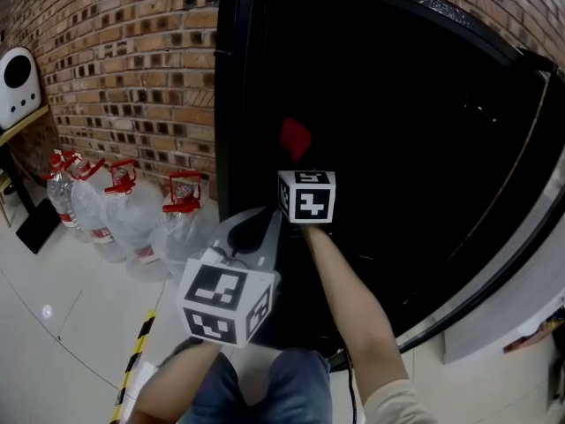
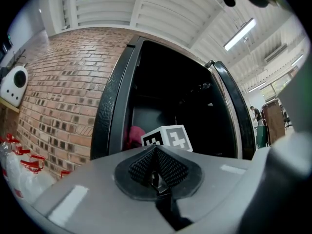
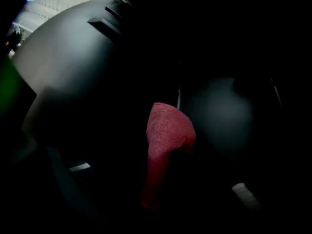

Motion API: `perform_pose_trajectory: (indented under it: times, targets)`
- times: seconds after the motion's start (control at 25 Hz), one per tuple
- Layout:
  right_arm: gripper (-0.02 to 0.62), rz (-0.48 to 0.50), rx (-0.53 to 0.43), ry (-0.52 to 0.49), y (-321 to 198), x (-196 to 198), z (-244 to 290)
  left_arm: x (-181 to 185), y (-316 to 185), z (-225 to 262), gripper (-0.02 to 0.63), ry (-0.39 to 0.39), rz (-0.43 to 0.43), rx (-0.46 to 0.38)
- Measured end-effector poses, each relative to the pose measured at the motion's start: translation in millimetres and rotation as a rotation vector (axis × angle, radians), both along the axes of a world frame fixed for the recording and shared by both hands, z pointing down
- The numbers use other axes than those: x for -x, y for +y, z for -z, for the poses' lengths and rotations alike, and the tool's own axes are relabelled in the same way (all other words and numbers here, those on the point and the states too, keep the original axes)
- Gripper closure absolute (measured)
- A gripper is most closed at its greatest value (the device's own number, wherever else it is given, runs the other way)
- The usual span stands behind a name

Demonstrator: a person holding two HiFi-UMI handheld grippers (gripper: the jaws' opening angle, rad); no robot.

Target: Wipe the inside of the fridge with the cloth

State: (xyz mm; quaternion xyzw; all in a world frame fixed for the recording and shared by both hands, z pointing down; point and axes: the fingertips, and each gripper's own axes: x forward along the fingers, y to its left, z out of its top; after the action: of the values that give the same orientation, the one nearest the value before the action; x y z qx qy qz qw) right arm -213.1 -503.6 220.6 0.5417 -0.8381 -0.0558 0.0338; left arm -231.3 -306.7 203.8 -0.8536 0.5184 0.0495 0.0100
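Observation:
The black fridge [image 1: 231,104] stands open with a very dark inside. My right gripper [image 1: 297,153] reaches into it, shut on a red cloth [image 1: 295,137]; its marker cube [image 1: 306,195] sits at the opening. In the right gripper view the cloth [image 3: 165,135] hangs folded between the dark jaws of the right gripper [image 3: 156,189], against a dim inner wall. My left gripper [image 1: 252,228] hovers outside, low in front of the opening, shut with nothing in it. In the left gripper view the left gripper [image 2: 157,167] has its pads pressed together, with the cloth [image 2: 135,135] beyond.
Several large water bottles [image 1: 132,219] with red caps stand on the tiled floor left of the fridge, against a brick wall [image 1: 132,60]. The fridge door [image 1: 521,263] swings out at the right. Yellow-black tape [image 1: 134,347] marks the floor.

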Motion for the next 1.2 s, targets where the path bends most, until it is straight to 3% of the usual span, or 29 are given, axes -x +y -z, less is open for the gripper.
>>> perform_pose_trajectory:
  times: [0.2,0.52,1.0,1.2]
  targets:
    - [0.539,-0.059,0.077,0.015,-29,-6,-14,3,4,5,0.615,-0.016,0.009,-0.015]
    - [0.538,-0.126,0.049,0.040,-31,-30,-10,-5,1,1,0.615,-0.031,-0.011,-0.009]
    - [0.540,-0.454,0.087,0.055,2,-161,-4,-53,-7,-6,0.615,-0.028,-0.139,0.005]
    - [0.540,-0.497,0.096,0.044,4,-199,-14,-73,-9,-11,0.615,-0.017,-0.186,0.019]
